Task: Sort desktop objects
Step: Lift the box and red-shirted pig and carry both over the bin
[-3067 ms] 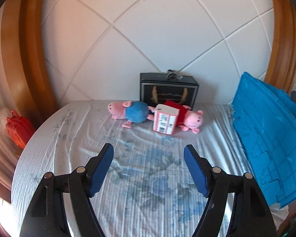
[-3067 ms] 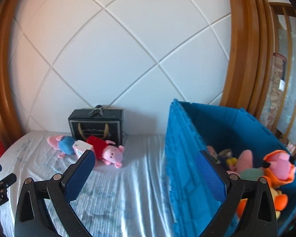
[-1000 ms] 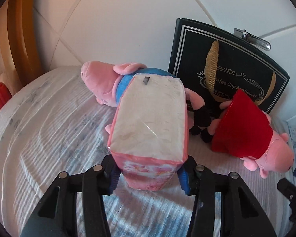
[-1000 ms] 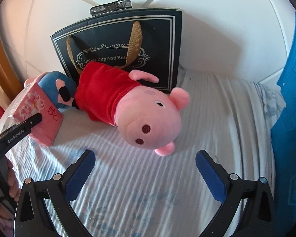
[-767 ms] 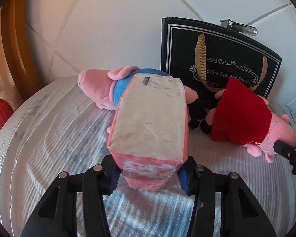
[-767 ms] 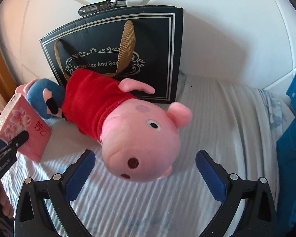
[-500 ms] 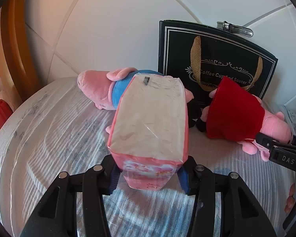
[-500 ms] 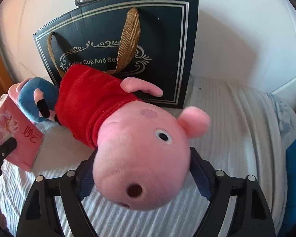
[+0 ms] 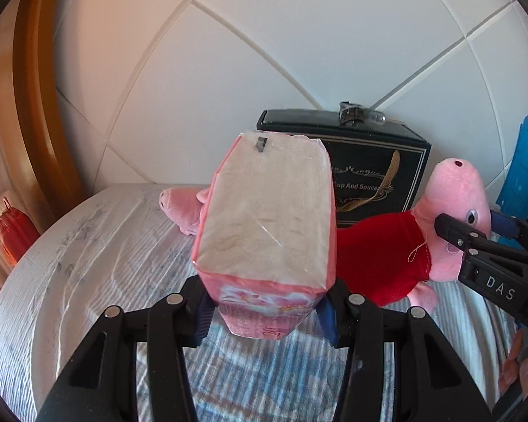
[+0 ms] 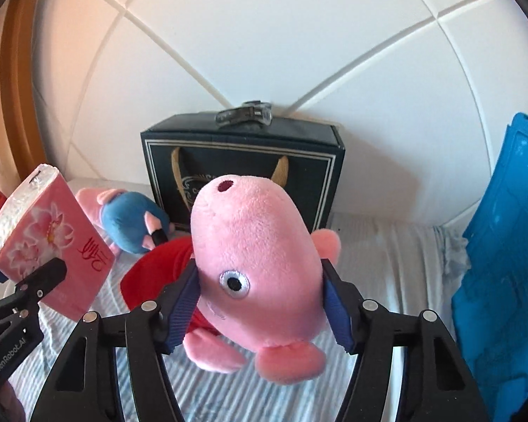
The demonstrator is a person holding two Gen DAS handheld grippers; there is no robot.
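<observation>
Pink tissue pack [image 9: 264, 232] clamped in L gripper [image 9: 264, 316], held above bed. Red-dress pig plush [image 10: 257, 263] pinched by head in R gripper [image 10: 260, 302], jaws closing on it. Risk: soft head squeezing out, body snagging black gift bag [image 10: 243, 165] en route to blue bin [image 10: 503, 263].

A white padded wall [image 9: 299, 52] with diagonal seams rises behind the bed. A curved wooden frame [image 9: 35, 105] borders its left edge. A red object [image 9: 12, 232] sits beyond the bed's left edge.
</observation>
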